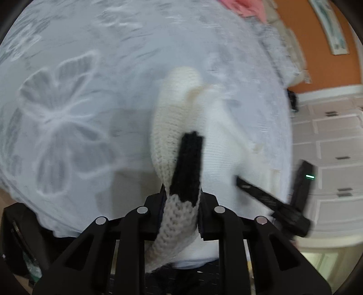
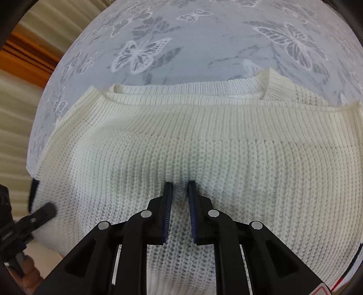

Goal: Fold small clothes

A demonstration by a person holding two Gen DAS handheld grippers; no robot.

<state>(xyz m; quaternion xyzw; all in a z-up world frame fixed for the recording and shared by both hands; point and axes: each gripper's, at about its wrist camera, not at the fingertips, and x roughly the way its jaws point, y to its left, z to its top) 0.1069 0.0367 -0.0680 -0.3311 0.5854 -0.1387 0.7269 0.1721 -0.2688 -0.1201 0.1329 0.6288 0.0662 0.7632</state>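
A cream knit sweater [image 2: 204,136] lies on a table under a white lace cloth with butterflies [image 2: 140,54]; its neckline is on the far side. My right gripper [image 2: 180,184] points steeply down, shut on a small ridge of knit pinched up from the middle of the sweater. My left gripper [image 1: 181,197] is shut on the sweater's edge [image 1: 174,127], where a black stripe [image 1: 188,163] runs up from between the fingers. The right view shows the left gripper [image 2: 43,211] at the sweater's left edge. In the left view the right gripper [image 1: 267,195] is a blurred shape at the right.
A pink garment [image 1: 245,6] lies at the table's far edge. White drawer cabinets [image 1: 335,147] and an orange wall [image 1: 322,68] stand beyond the table's right side. A pleated curtain [image 2: 18,113] hangs past the left edge. A person's hand [image 2: 27,272] holds the left gripper.
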